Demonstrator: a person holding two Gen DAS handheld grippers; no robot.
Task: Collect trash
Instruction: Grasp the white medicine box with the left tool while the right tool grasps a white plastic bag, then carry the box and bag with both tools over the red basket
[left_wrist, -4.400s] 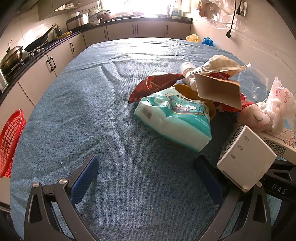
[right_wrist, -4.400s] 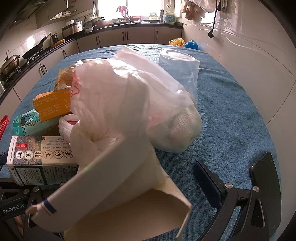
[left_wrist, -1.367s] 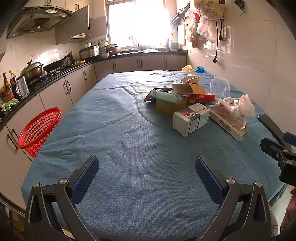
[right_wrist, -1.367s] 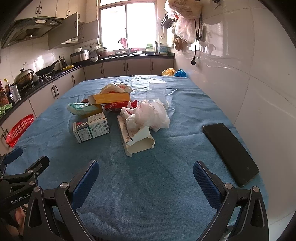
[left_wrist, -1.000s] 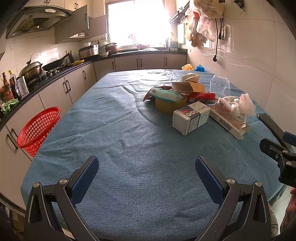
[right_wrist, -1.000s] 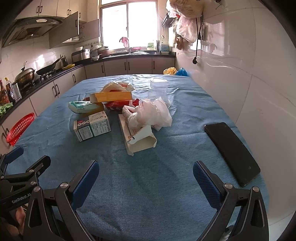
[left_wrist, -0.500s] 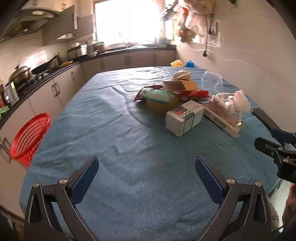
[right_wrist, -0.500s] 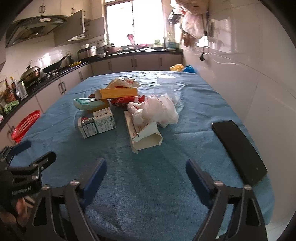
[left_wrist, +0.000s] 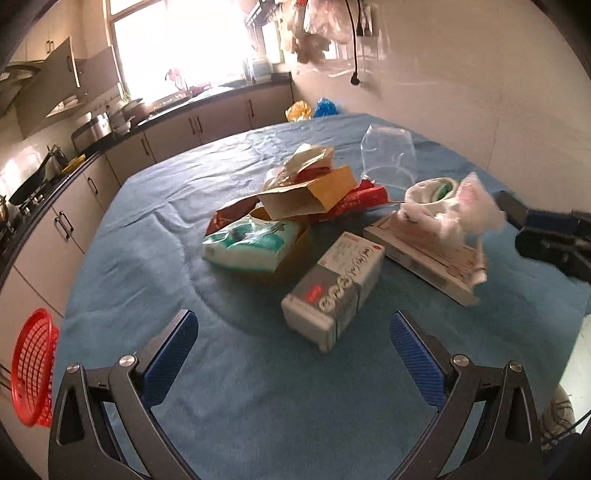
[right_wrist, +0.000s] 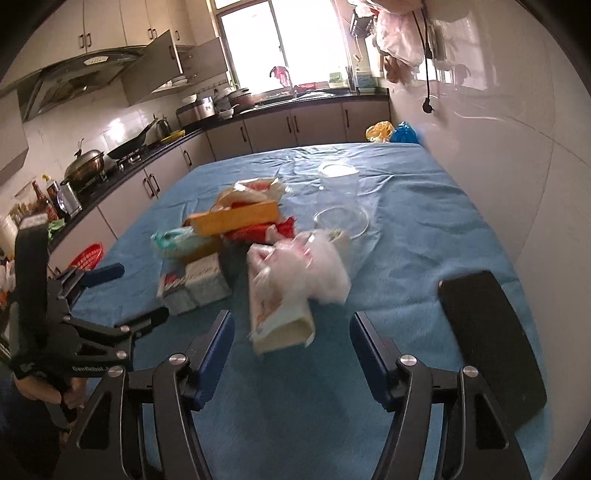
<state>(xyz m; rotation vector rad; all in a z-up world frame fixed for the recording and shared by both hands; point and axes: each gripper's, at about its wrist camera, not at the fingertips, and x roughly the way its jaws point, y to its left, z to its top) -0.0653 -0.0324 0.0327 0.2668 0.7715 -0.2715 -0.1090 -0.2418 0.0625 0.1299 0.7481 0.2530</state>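
A trash pile lies on the blue table. My left gripper (left_wrist: 292, 316) is open, and the near end of a white carton (left_wrist: 334, 286) sits between its fingertips, untouched. Behind the carton are a teal tissue pack (left_wrist: 251, 242), a brown cardboard box (left_wrist: 310, 194), a red wrapper (left_wrist: 358, 201) and a clear plastic bag (left_wrist: 388, 158). My right gripper (right_wrist: 291, 316) has its jaws closing. The near end of a flat long box (right_wrist: 280, 317) shows between its pads with gaps on both sides. A white plastic bag (right_wrist: 303, 266) rests on that box.
A black phone (right_wrist: 487, 332) lies on the table to the right of the right gripper. A red basket (left_wrist: 31, 365) hangs off the table's left edge by the counter cabinets. The white wall runs along the right side. A person's hand (right_wrist: 40, 391) holds the left gripper.
Both grippers have moved in toward the pile, which now looks larger. The left view has rolled. The right jaws have narrowed; the left jaws stay wide.
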